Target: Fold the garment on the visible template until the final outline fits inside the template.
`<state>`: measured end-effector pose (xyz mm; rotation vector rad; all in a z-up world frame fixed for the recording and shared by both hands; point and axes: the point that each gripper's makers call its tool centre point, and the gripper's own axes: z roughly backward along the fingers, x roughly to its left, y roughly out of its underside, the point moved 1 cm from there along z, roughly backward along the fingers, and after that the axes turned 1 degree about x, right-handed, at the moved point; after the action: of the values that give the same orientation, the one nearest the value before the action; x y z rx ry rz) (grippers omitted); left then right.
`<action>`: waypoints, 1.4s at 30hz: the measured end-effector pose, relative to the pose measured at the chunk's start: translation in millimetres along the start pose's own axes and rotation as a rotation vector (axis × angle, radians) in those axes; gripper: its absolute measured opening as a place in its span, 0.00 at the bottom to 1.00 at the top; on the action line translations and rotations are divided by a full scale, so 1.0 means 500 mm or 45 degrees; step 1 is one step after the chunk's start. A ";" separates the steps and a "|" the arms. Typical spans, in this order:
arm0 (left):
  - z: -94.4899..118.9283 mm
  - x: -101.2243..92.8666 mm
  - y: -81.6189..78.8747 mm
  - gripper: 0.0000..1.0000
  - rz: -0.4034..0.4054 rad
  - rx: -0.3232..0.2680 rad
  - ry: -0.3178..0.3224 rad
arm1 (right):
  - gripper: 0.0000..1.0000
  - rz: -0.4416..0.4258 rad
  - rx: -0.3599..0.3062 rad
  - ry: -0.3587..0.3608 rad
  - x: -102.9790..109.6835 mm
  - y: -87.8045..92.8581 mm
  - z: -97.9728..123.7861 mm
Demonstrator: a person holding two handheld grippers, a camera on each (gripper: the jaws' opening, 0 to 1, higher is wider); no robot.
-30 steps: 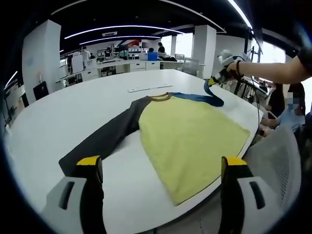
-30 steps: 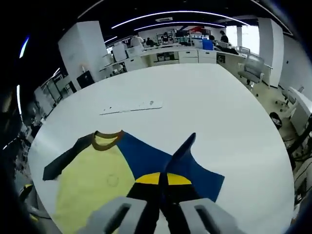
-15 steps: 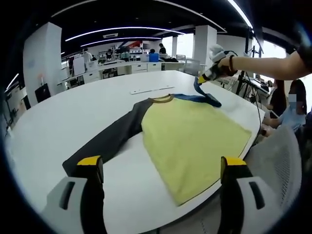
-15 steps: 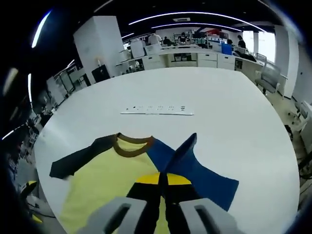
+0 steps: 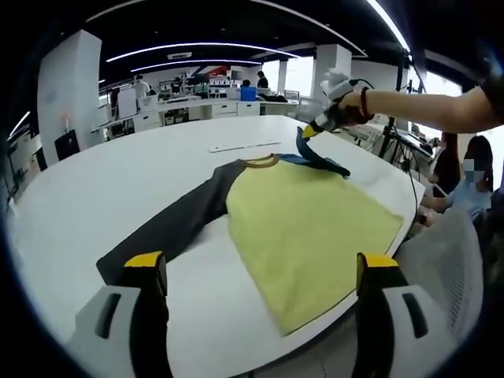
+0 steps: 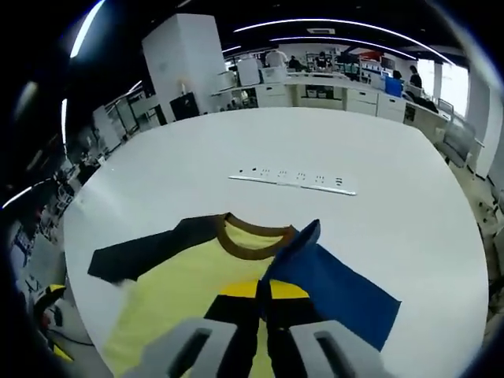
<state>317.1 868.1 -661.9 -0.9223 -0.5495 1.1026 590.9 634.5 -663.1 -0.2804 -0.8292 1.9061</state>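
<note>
The shirt [image 5: 307, 236] lies flat on the white table [image 5: 94, 189], yellow body spread toward the near right edge, dark sleeve [image 5: 169, 228] stretched out to the near left. Over in the left gripper view, the right gripper [image 5: 311, 131] is up at the far side, held by a hand [image 5: 346, 106], jaws pinched tight on the blue sleeve [image 5: 319, 160] and holding it off the table above the collar [image 5: 260, 160].

The left gripper [image 5: 264, 272] hangs low at the near edge, jaws spread wide, nothing between them.

In the right gripper view, the right gripper [image 6: 264, 295] is clamped on the blue sleeve [image 6: 331, 287], fabric peaking up just past the tips, brown collar [image 6: 252, 236] just left of it. A white strip [image 6: 295, 179] lies farther out on the table [image 6: 394, 197].
</note>
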 end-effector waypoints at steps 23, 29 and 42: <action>0.005 0.016 0.021 0.98 0.041 0.012 -0.030 | 0.00 0.260 -0.008 -0.190 0.193 -0.013 -0.034; 0.004 0.015 0.027 0.97 0.040 0.023 -0.029 | 0.00 0.303 -0.012 -0.257 0.238 0.000 -0.026; 0.015 0.022 0.041 0.96 0.049 0.042 -0.040 | 0.00 0.430 -0.046 -0.330 0.309 0.024 -0.018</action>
<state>305.1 883.9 -676.2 -0.8912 -0.5402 1.1593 513.5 768.9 -653.2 -0.2072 -1.0404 2.2778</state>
